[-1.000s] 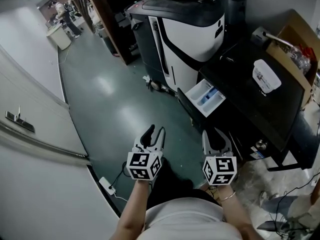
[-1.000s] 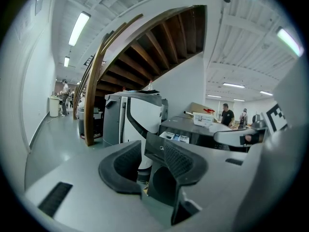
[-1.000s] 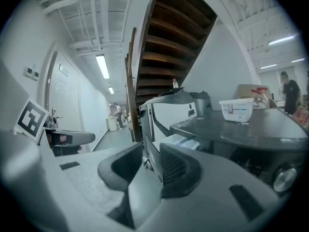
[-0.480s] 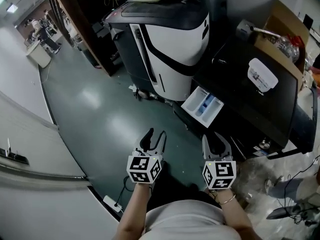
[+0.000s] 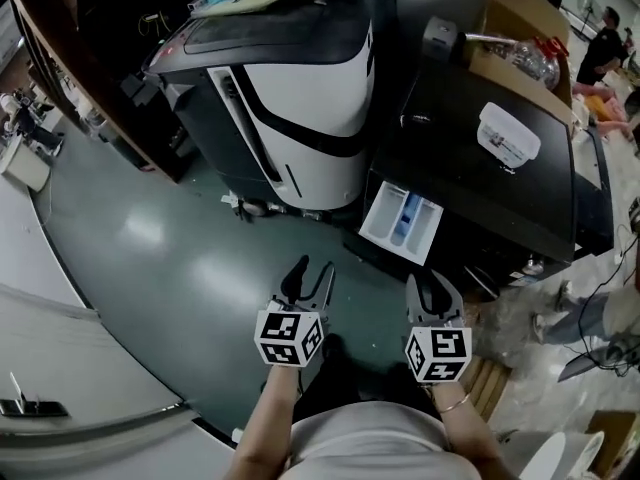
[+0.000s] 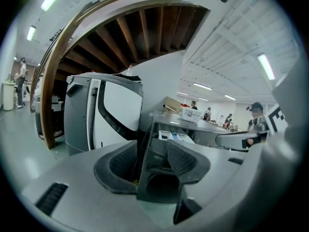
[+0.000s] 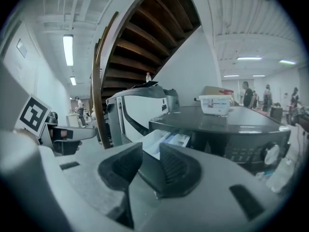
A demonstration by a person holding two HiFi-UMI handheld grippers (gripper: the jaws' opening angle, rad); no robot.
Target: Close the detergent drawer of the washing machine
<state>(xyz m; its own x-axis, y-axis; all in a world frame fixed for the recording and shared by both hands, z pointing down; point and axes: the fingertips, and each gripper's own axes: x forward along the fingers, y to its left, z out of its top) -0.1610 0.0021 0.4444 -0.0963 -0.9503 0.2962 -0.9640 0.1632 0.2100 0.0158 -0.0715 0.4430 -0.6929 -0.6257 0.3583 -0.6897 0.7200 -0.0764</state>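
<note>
- Drawer (image 5: 402, 225) is pulled out of the front of the black washer (image 5: 480, 183), at its upper-left corner. White tray, blue insert showing, nothing in its way.
- Key relation: the drawer's long axis runs from the washer front out toward the person, so I'd expect a straight push along that line, away from the body.
- Right gripper (image 5: 432, 290) is the nearer one. The drawer lies ahead of it and a touch left in the head view. In the right gripper view it sits just above the gap between the fingers, so it's roughly lined up.
- Left gripper (image 5: 312, 268) is further off, with the drawer ahead and to its right.
- Both grippers are well apart from the drawer, with open floor (image 5: 200, 258) between them. No contact yet.
- Left fingers are opening, with nothing between them. Right fingers are apart and empty.
- Judgement: it's a reach phase and the close hasn't started. The flat front panel should take a push from a finger back or tip, no grasp needed.
- Room: green floor. A grey-white machine (image 5: 290, 88) stands left of the washer.
- A white tub (image 5: 508, 135) and a box (image 5: 520, 28) sit on top of the washer. There are cables (image 5: 600, 298) and clutter on the floor to the right.
- Risk: an off-axis push could jam the drawer on its rails.
</note>
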